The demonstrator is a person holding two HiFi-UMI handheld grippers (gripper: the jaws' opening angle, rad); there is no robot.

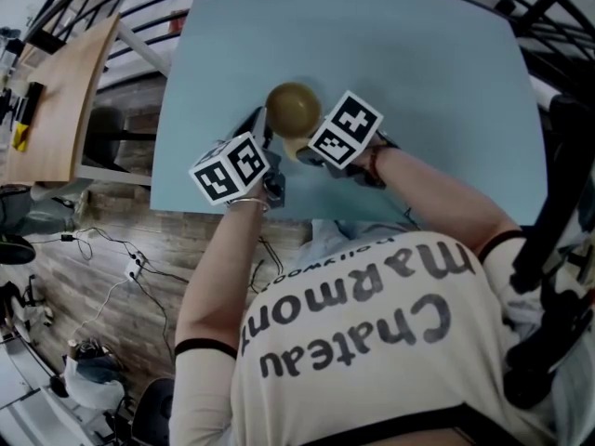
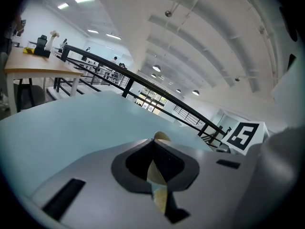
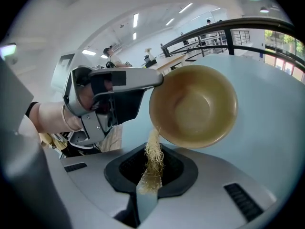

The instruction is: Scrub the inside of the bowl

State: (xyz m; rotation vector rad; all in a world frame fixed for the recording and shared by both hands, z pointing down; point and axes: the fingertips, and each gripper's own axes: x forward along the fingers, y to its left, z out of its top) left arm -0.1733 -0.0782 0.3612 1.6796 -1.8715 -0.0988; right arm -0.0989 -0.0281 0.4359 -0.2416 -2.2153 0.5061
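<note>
Pinching rim of tan round bowl (image 3: 193, 106) with left gripper (image 2: 155, 149), I clamped pale fibre scrubber (image 3: 153, 159) in right gripper (image 3: 150, 178); scrubbing judged undone.

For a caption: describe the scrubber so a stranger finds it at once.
Over the pale blue table, the left tool holds a tan bowl tilted. Beside its rim, clamped in the right tool, is the scrubber: the only pale, stringy bundle of fibres.
</note>
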